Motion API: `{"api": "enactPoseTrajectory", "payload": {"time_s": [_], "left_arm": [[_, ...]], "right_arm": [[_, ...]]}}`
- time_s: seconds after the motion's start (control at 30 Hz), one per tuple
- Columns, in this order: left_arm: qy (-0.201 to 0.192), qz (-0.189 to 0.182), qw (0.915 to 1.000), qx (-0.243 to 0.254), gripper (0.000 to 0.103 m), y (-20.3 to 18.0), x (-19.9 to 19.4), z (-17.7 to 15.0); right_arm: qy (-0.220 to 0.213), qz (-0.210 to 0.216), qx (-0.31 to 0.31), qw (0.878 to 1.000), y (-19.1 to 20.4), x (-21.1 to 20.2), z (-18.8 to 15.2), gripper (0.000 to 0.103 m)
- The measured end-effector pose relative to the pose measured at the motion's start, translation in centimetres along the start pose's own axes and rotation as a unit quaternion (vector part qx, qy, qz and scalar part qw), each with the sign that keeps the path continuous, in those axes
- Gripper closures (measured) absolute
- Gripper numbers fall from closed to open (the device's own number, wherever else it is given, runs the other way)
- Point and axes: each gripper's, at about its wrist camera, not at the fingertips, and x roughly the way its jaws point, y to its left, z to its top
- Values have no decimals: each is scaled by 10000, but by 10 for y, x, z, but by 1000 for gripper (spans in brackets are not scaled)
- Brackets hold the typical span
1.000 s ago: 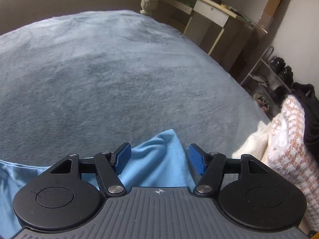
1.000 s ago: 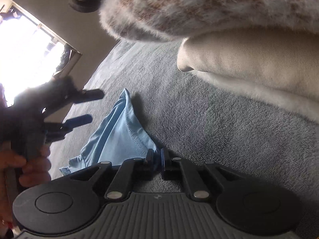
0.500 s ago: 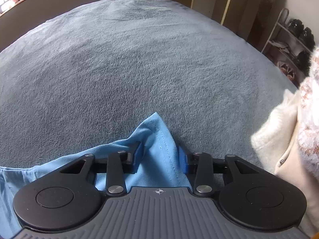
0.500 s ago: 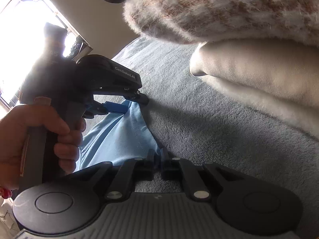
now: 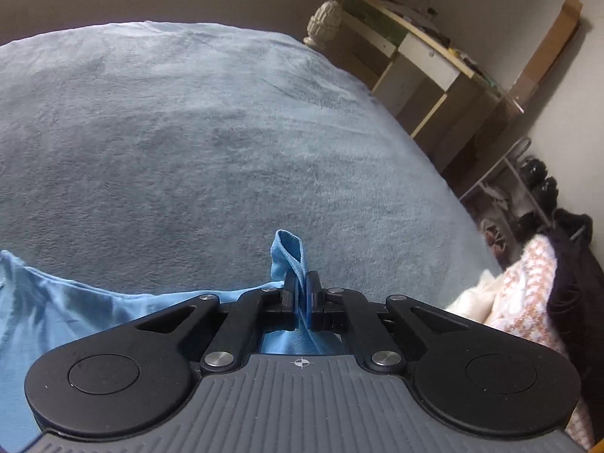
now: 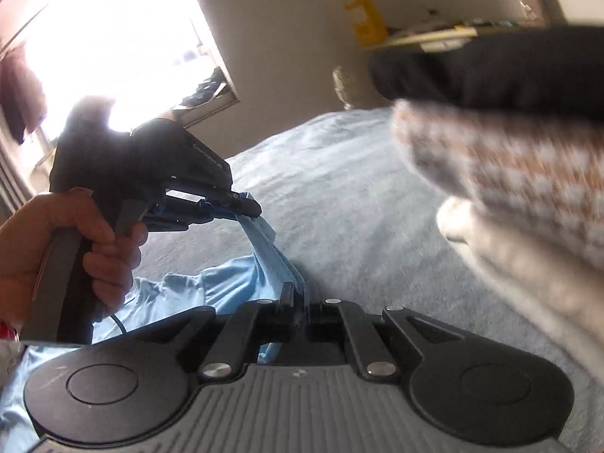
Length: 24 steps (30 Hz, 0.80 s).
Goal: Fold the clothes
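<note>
A light blue garment [image 5: 75,313] lies on the grey-blue bedspread [image 5: 188,132]. My left gripper [image 5: 301,287] is shut on a pinched corner of it, and a loop of blue cloth [image 5: 288,251] sticks up past the fingertips. In the right wrist view my right gripper [image 6: 300,302] is shut on another edge of the light blue garment [image 6: 222,283]. The left gripper [image 6: 245,205] shows there at the left, held in a hand and lifting the cloth a little above the bed.
A stack of folded clothes sits at the right of the bed: a cream item [image 5: 468,298], a pink-and-white knit [image 5: 528,287] and a black one [image 6: 490,68]. A desk [image 5: 422,56] and a shoe rack [image 5: 528,188] stand beyond the bed's right edge.
My left gripper has closed on the corner of the blue garment and lifted it. My right gripper stays shut on the cloth and has risen with it.
</note>
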Motion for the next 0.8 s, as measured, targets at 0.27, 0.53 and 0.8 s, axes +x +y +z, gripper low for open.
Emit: {"api": "enactPoseTrajectory", "payload": {"time_s": [0.27,0.53,0.8], "left_arm": [[-128,161,9987,-470,101,81,-67,-23],[-45,454,9893,-1384,77,152,-93,-55],[-1205,1143,9861,-95,73,154,-193,13]], "right_arm": [[56,451,-2707,9616,116,-9,-18,99],[1521,829,-2767,9452,160,21,-48,96],[2903,2550,842,9185,102,-58,-18,88]]}}
